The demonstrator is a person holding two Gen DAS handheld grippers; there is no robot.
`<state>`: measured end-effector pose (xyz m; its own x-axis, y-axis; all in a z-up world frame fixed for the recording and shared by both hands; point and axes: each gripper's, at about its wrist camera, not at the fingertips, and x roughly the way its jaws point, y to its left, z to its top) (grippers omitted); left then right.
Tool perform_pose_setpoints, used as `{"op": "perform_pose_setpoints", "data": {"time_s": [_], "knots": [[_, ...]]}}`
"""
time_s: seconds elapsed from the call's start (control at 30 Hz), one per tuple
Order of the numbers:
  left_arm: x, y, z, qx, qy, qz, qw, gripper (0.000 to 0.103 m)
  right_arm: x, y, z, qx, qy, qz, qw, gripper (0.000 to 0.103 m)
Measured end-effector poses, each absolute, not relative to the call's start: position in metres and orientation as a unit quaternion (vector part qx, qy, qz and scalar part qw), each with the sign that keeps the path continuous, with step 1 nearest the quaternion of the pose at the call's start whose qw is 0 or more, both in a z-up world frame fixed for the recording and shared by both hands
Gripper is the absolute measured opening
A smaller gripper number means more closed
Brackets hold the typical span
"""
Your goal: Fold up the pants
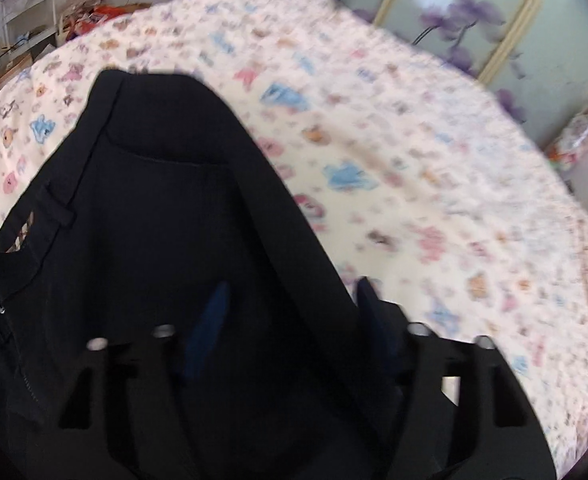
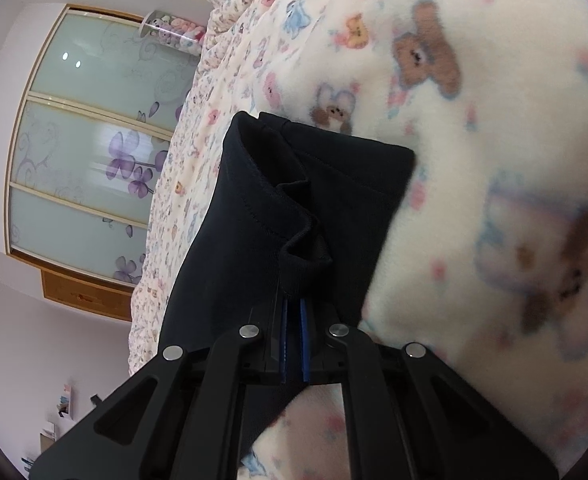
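Note:
Dark navy pants [image 1: 142,216] fill the left wrist view, waist end with belt loop and pocket lying on the bed. My left gripper [image 1: 290,312] stands open, its blue-padded fingers [image 1: 210,320] spread wide with the pants' edge draped between them. In the right wrist view the pants' hem end [image 2: 294,200] hangs bunched over the bed. My right gripper [image 2: 293,320] is shut on the hem fabric, its blue pads close together with cloth pinched between.
The bed is covered by a cream fleece blanket with teddy bear prints [image 1: 414,160], which also shows in the right wrist view [image 2: 494,120]. Glass wardrobe doors with purple flowers [image 1: 494,20] stand beyond the bed. Cluttered shelves [image 1: 22,32] are at the far left.

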<state>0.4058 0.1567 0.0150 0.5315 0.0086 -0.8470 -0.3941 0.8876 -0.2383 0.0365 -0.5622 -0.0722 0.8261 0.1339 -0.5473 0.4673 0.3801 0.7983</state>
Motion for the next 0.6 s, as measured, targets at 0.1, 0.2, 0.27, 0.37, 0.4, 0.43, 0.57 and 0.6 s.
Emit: {"op": "perform_pose_setpoints", "data": {"time_s": [0.1, 0.2, 0.27, 0.37, 0.4, 0.43, 0.57, 0.6], "knots": [[0.408, 0.16, 0.012, -0.196, 0.465, 0.13, 0.854, 0.02, 0.037, -0.562, -0.071, 0.544, 0.276, -0.104, 0.785, 0.005], [0.394, 0.167, 0.02, -0.222, 0.439, 0.109, 0.864, 0.009, 0.039, -0.56, -0.067, 0.533, 0.277, -0.105, 0.792, 0.005], [0.384, 0.169, 0.026, -0.225, 0.429, 0.107, 0.868, 0.008, 0.037, -0.559, -0.064, 0.529, 0.276, -0.104, 0.796, 0.005], [0.359, 0.173, 0.043, -0.236, 0.406, 0.099, 0.877, 0.007, 0.032, -0.558, -0.054, 0.517, 0.263, -0.097, 0.809, 0.005], [0.347, 0.173, 0.053, -0.234, 0.396, 0.093, 0.883, 0.007, 0.03, -0.559, -0.049, 0.513, 0.252, -0.092, 0.816, 0.005], [0.336, 0.174, 0.06, -0.23, 0.388, 0.087, 0.888, 0.007, 0.027, -0.559, -0.043, 0.506, 0.236, -0.087, 0.825, 0.005], [0.278, 0.177, 0.092, -0.224, 0.359, 0.054, 0.905, 0.008, 0.023, -0.559, -0.017, 0.461, 0.191, -0.075, 0.863, 0.005], [0.266, 0.18, 0.096, -0.23, 0.352, 0.049, 0.906, 0.008, 0.022, -0.559, -0.011, 0.447, 0.181, -0.076, 0.873, 0.005]]}}
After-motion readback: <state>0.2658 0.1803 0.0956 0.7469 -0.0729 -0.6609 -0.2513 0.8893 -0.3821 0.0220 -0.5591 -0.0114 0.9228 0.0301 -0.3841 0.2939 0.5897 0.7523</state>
